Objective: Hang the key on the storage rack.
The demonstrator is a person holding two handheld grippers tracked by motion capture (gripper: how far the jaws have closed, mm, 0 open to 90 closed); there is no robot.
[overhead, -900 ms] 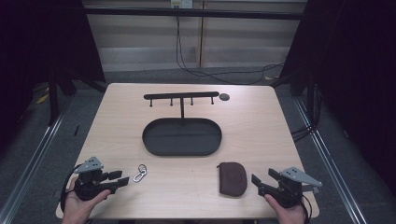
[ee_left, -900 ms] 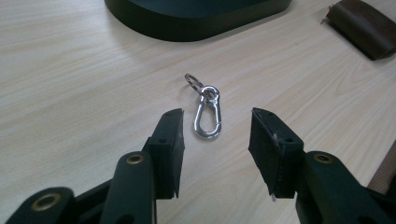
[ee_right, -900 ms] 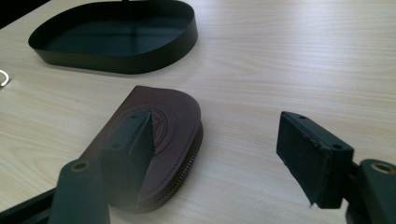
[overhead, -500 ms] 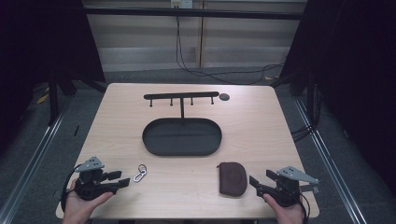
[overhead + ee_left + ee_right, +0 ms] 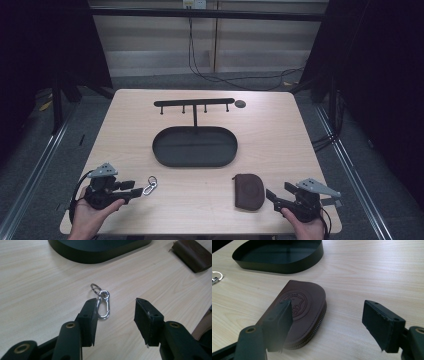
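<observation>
A silver carabiner with a small key ring [image 5: 149, 186] lies on the wooden table [image 5: 280, 150] near the front left. My left gripper [image 5: 132, 189] lies just left of it and points at it. In the left gripper view the carabiner [image 5: 103, 307] lies beside the left jaw, and the gripper [image 5: 116, 302] is open with nothing held. A brown leather zip pouch [image 5: 248, 191] lies flat at the front right. My right gripper [image 5: 272, 196] sits just right of it, open. In the right gripper view its left jaw hangs over the pouch [image 5: 299, 312], and the gripper [image 5: 329, 303] holds nothing.
A black oval tray [image 5: 160, 155] sits mid-table, with a black T-shaped hook rack [image 5: 194, 103] rising behind it. A small dark round object [image 5: 240, 103] lies by the rack's right end. The tray's wall [image 5: 287, 266] stands beyond the pouch.
The right gripper has edged slightly left toward the pouch. The left gripper and the objects on the table have stayed put.
</observation>
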